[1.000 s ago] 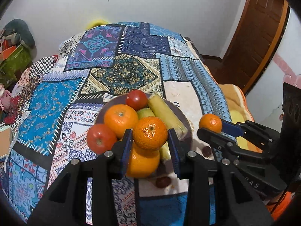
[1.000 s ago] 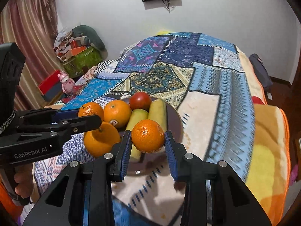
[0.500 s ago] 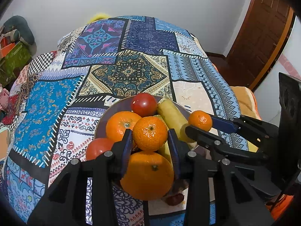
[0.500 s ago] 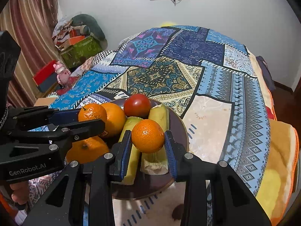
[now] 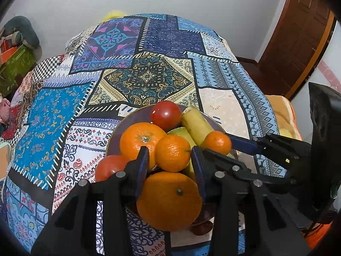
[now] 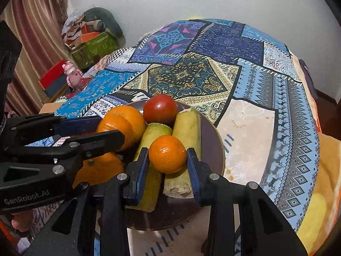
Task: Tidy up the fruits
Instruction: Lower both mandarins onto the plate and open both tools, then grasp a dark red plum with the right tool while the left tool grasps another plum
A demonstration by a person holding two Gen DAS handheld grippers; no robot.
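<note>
Left wrist view: the left gripper has its fingers closed on a small round orange mandarin, held over the near side of a dark brown round plate on the patchwork-patterned bed cover; the plate carries a glossy red tomato, a large orange, a second large orange at the near rim, two pale yellow-green banana pieces, and another red fruit at the left edge; the right gripper reaches in from the right, gripping its own small mandarin

Right wrist view: the right gripper clamps a second small orange mandarin directly above the banana pieces; the left gripper enters from the left with its mandarin against the large orange; the tomato sits at the far side of the plate

The mandarins look light, with soft, dimpled skin, probably easy to bruise if squeezed hard; being round, they would likely roll off the crowded heap, so a grip across the widest middle seems safest, with release into a hollow between neighbours
</note>
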